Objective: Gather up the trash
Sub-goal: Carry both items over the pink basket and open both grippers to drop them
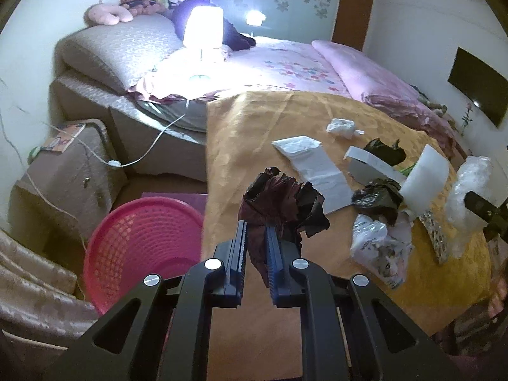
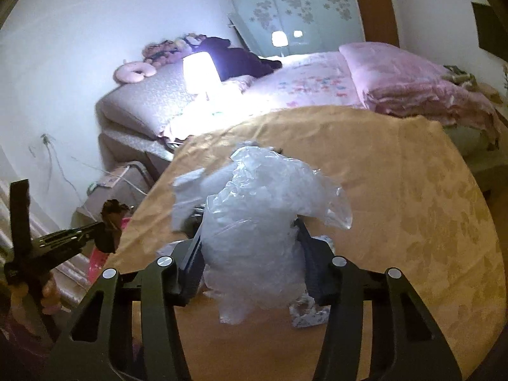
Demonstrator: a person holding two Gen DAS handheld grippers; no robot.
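Observation:
My left gripper is shut on a crumpled dark maroon wrapper, held above the table's left edge, beside a pink mesh basket on the floor. My right gripper is shut on a clear crumpled plastic bag, held above the yellow tablecloth. In the left wrist view that bag shows at far right. More trash lies on the table: a white tissue wad, a white paper sheet, black plastic bags, a white foam block, a printed plastic bag.
A bed with pink bedding and a lit lamp lies behind the table. A brown nightstand with a white cable stands left of the basket. A patterned cushion is at the lower left.

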